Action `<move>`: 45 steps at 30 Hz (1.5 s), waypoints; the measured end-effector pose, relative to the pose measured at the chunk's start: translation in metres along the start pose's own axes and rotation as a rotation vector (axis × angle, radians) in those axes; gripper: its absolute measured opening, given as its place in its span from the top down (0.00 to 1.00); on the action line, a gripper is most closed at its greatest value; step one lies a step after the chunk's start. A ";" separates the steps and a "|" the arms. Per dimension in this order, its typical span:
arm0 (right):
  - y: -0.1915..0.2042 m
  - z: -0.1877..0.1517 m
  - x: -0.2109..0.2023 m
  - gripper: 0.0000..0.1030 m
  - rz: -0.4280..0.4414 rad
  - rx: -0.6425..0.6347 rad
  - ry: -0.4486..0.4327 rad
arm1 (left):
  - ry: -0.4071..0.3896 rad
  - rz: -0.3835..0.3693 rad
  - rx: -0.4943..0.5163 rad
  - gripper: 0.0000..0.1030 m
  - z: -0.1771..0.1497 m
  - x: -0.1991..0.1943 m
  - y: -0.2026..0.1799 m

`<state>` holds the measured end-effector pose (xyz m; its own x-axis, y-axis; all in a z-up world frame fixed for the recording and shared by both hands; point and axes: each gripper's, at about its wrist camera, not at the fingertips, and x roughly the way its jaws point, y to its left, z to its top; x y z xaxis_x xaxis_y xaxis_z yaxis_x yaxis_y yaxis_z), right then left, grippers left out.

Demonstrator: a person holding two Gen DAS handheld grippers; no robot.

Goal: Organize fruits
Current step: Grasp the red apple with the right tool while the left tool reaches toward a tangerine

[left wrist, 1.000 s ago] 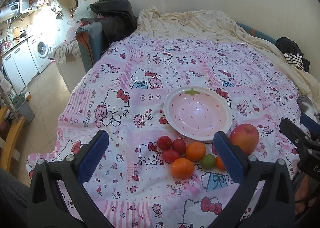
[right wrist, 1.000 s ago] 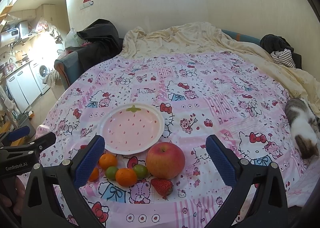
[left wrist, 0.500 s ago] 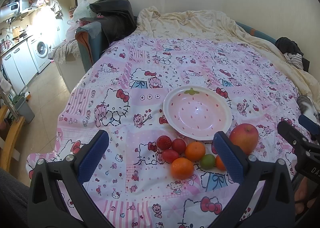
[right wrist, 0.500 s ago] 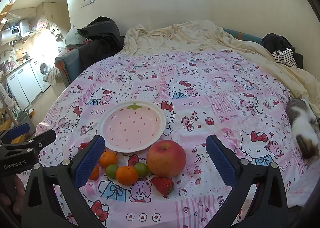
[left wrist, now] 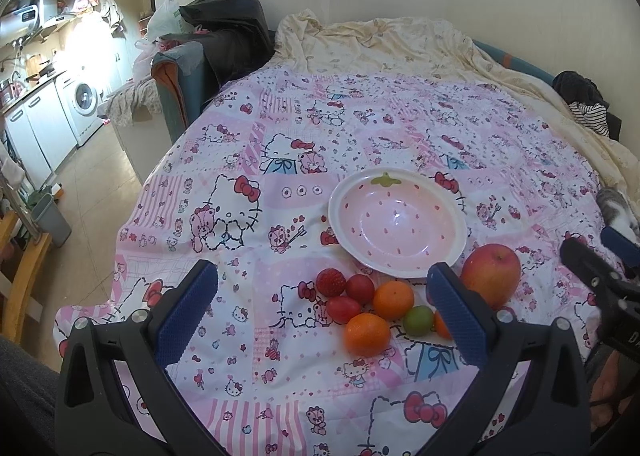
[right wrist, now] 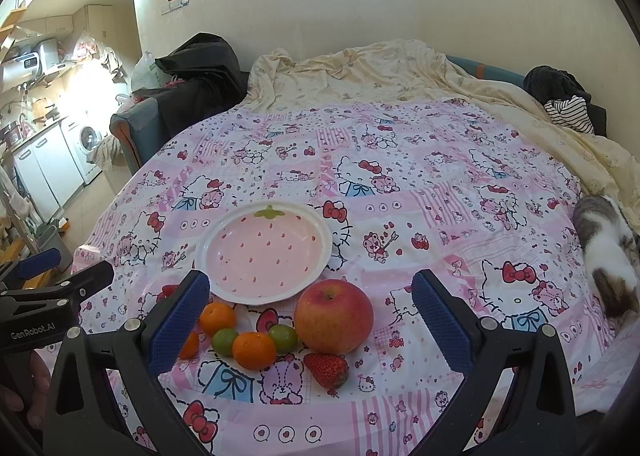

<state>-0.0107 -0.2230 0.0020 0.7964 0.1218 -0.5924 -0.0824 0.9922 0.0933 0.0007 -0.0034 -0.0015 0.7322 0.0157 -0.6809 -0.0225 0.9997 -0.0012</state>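
Pink cartoon-cat print quilt (left wrist: 248,215) over bed, kitchen bkgd. Left wrist view: left gripper (left wrist: 322,310) wide open, blue ribbed pads, holding nothing, above fruit. Glossy pink strawberry-pattern ceramic plate (left wrist: 454,256) w/ nothing in it; red strawberry (left wrist: 331,282), round orange mandarin (left wrist: 393,299) just in front.

Right wrist view: right gripper (right wrist: 310,322) wide open, gripping nothing. Smooth red apple (right wrist: 333,316) betw. pads, touching plate rim; small green lime (right wrist: 283,338) beside it. Grey-white cat (right wrist: 608,256) at rt edge.

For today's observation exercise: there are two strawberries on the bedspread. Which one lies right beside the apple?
The strawberry just in front of the apple, nearest the camera. The other strawberry sits at the far left end of the fruit cluster, next to the cherry tomatoes.
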 end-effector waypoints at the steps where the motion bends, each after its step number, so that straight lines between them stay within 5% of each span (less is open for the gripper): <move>1: -0.002 0.001 -0.001 0.00 0.002 0.009 0.000 | 0.005 0.004 -0.001 0.00 0.000 0.001 0.000; 6: -0.031 0.010 0.001 0.00 0.019 0.158 0.024 | 0.025 0.031 -0.028 0.00 0.000 0.005 0.009; 13: -0.074 0.024 0.060 0.03 0.082 0.316 0.310 | 0.101 0.067 -0.076 0.00 0.002 0.017 0.022; 16: -0.073 0.026 0.092 0.17 0.106 0.281 0.445 | 0.153 0.050 -0.095 0.00 0.005 0.025 0.026; 24: -0.048 0.002 0.158 0.19 0.155 0.167 0.680 | 0.293 0.064 -0.197 0.00 0.018 0.059 0.048; 33: -0.047 -0.009 0.186 0.16 0.102 0.125 0.731 | 0.412 0.062 -0.229 0.00 0.002 0.085 0.052; 45: -0.046 -0.014 0.190 0.14 0.096 0.146 0.768 | 0.611 -0.108 -0.086 0.16 -0.028 0.116 0.002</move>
<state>0.1361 -0.2455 -0.1258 0.1481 0.2430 -0.9587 -0.0079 0.9696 0.2445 0.0669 -0.0001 -0.1013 0.2128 -0.1233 -0.9693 -0.0433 0.9898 -0.1354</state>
